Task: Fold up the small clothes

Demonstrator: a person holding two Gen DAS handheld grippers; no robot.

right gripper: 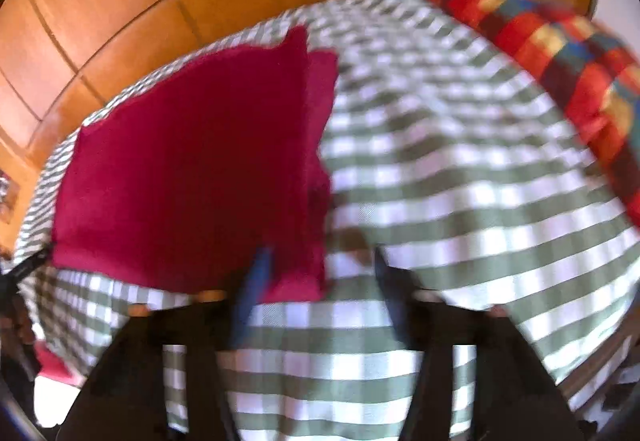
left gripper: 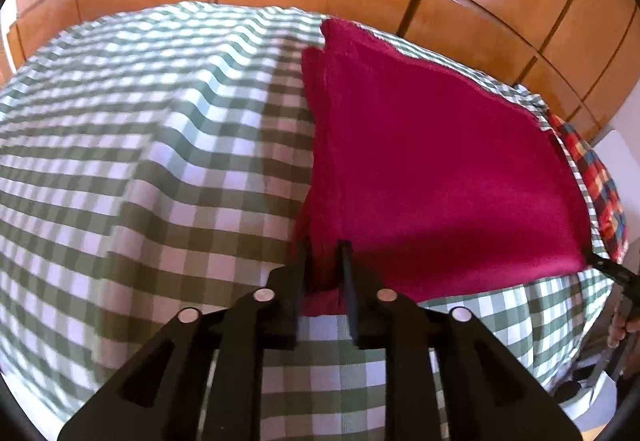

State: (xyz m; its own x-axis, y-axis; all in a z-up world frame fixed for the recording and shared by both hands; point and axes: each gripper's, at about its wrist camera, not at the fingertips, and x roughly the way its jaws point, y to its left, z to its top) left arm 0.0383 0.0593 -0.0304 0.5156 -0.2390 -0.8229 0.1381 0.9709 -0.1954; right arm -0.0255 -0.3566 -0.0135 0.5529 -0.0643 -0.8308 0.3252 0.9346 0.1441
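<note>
Right gripper open; red cloth on checkered bedspread

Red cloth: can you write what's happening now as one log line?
red cloth folded on checked bedspread | left tool shut on near corner | right tool open at other corner

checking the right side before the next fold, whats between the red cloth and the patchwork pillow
Only bare green checked sheet lies between the red cloth and the patchwork pillow; nothing else sits on that stretch, as the right wrist view shows.
</note>
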